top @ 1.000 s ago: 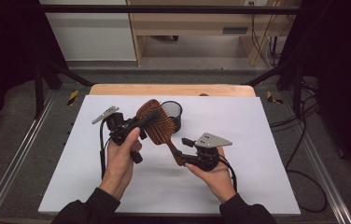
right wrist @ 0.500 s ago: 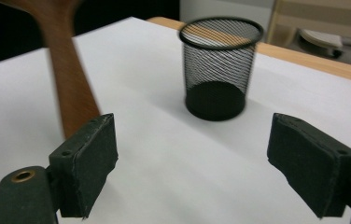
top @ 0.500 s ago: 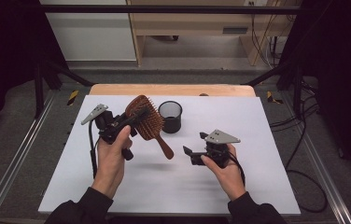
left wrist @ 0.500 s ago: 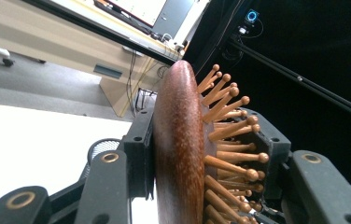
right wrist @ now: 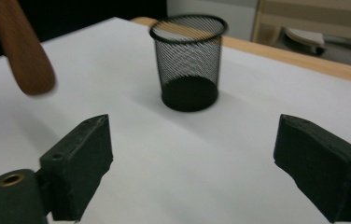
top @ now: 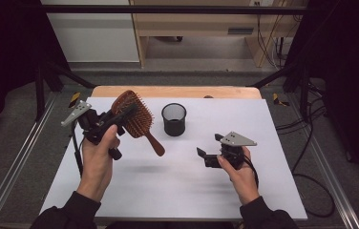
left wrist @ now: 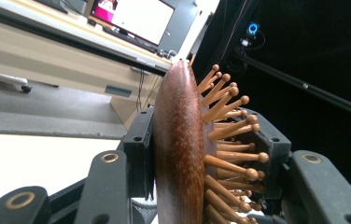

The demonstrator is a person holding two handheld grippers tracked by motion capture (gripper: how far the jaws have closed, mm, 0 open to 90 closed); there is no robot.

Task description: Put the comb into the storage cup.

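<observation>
A brown wooden paddle hairbrush [top: 137, 119] hangs above the left of the white table, its handle pointing down to the right. My left gripper [top: 120, 117] is shut on its head: in the left gripper view one jaw presses the smooth back [left wrist: 180, 154] and the other the bristle side. My right gripper [top: 208, 145] hovers low over the table right of centre, its jaws wide apart after just opening, with nothing between them [right wrist: 192, 158]. The brush handle's tip [right wrist: 22, 51] shows at the upper left of the right gripper view.
A black mesh cup [top: 174, 119] stands upright at the back middle of the white table top [top: 177, 191], straight ahead of my right gripper [right wrist: 188, 63]. A wooden edge [top: 177, 91] runs along the far side. Metal rails [top: 15, 171] flank the table.
The right gripper has let go of the brush handle, opened and drawn off to the right. The left gripper has carried the brush left and upward, away from the cup.
</observation>
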